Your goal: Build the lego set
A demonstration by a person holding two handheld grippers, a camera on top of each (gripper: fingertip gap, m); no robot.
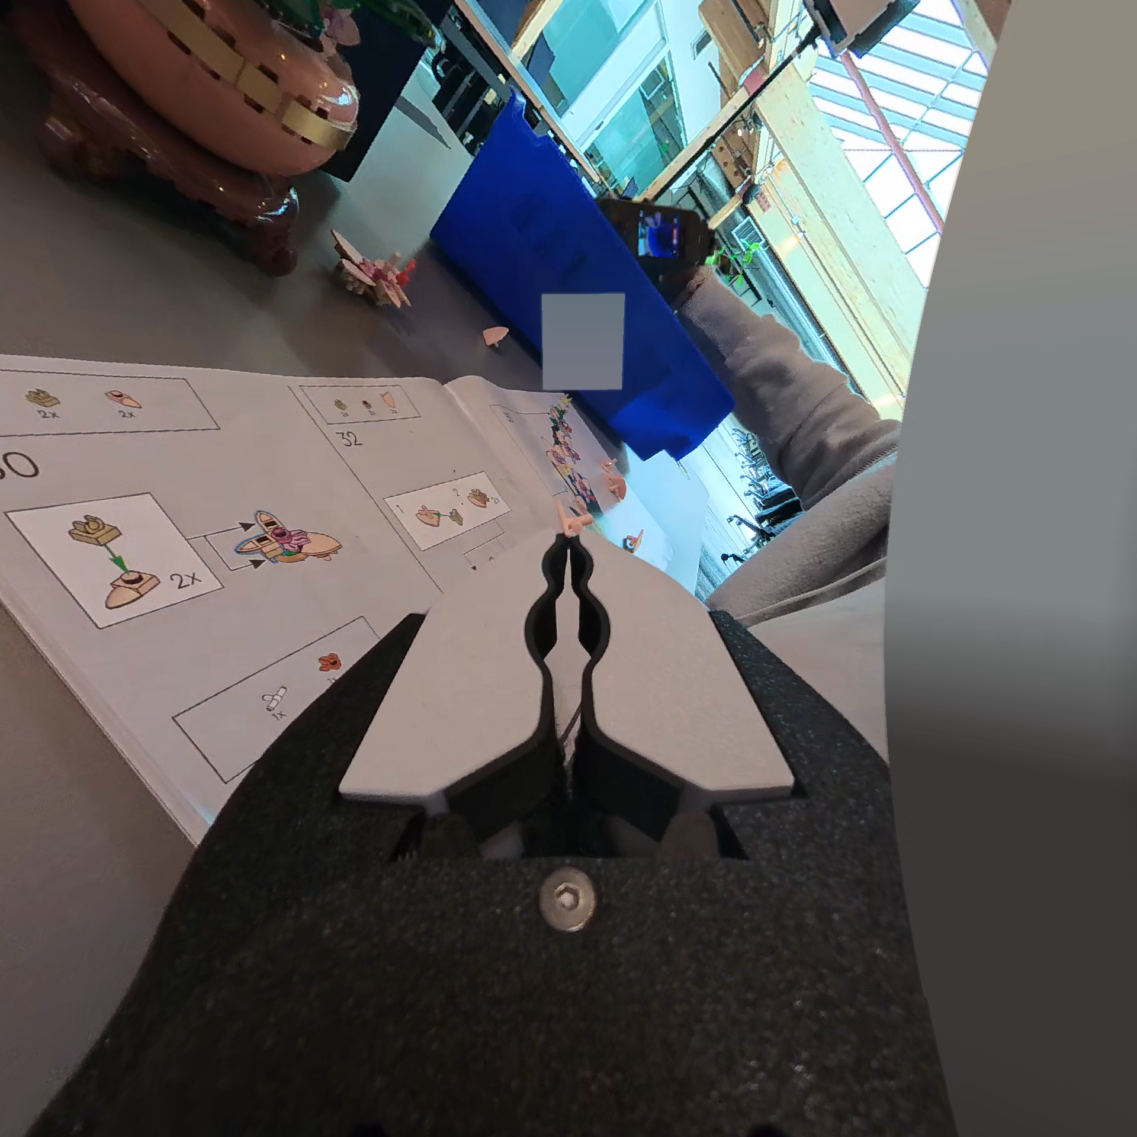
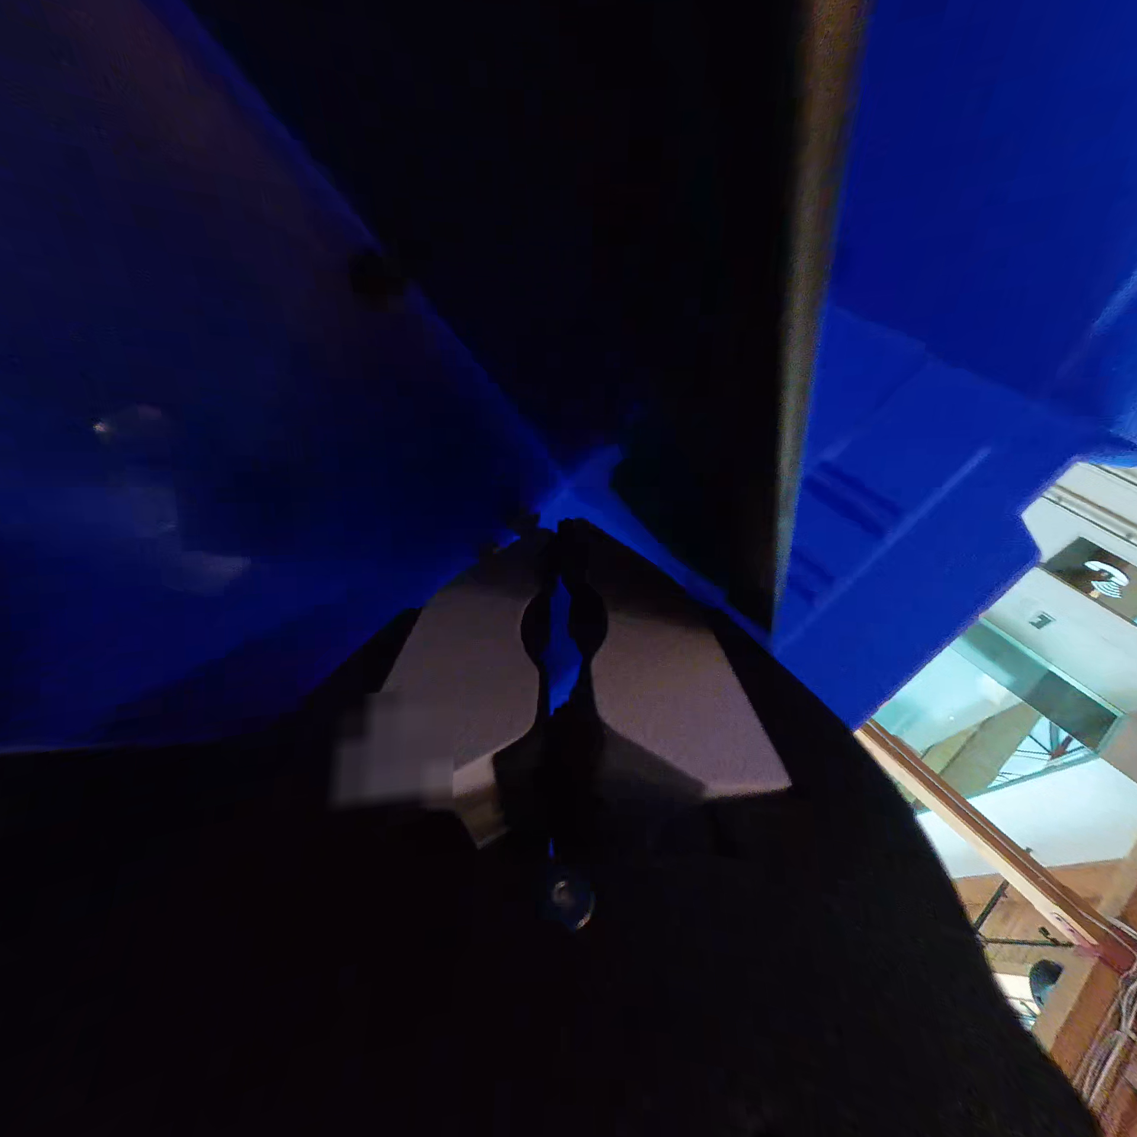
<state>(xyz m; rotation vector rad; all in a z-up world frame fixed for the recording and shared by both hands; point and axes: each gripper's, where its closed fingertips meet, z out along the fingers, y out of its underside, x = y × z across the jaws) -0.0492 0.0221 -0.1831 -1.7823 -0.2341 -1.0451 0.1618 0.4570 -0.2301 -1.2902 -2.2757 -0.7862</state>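
Right, left gripper has its grey fingers pinched together on a small peach lego piece, a thin pronged bit poking out past the tips. It hangs over the open instruction booklet (matte white pages, line drawings), which lies flat on the smooth grey bench. More loose peach pieces sit on the booklet's far page, one petal-shaped piece on the bench just beside the blue plastic bin. A small pink-and-white flower cluster sits near a rounded, glossy dusty-pink lego pot with gold trim segments, top left. A grey fleece sleeve reaches toward the bin.

Right gripper is down inside the blue bin, smooth moulded walls, a dark divider wall running through it. Its fingers look nearly closed at the tips; very dark in there, so cannot tell whether they hold anything.
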